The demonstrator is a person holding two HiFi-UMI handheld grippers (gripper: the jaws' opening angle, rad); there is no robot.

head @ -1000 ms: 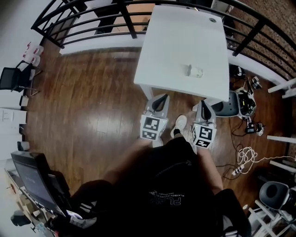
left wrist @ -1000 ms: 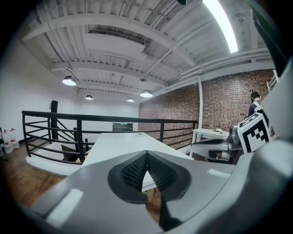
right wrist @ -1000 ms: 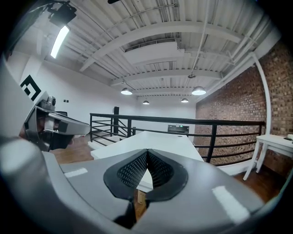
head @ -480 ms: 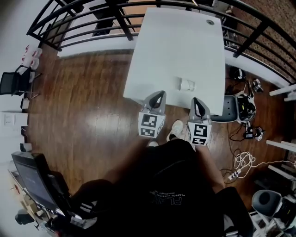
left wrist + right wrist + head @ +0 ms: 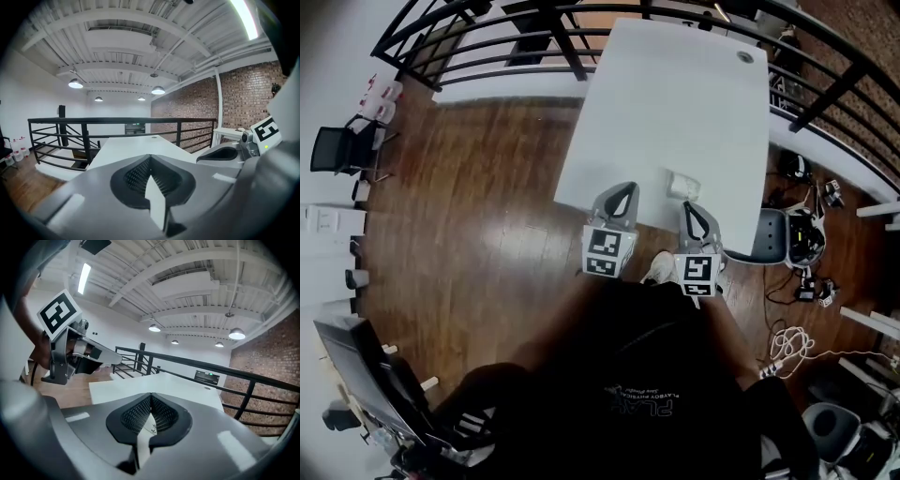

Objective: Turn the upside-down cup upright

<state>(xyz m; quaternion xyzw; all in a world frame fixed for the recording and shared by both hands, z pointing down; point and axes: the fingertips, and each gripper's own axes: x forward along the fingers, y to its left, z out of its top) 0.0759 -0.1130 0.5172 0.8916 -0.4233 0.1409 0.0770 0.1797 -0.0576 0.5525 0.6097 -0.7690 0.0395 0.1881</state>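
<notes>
Left tool and right tool were both pressed together, empty, at the near edge of the bench. In my judgement, the right tool needed spreading before straddling the cup squarely.

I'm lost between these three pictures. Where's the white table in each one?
Head view: table fills the upper middle, slanting towards the top edge.
Left gripper view: table at centre, a pale wedge under the railing.
Right gripper view: table across the middle, mostly left of centre.
Shared landmark: the black railing round the table's far end.
</notes>
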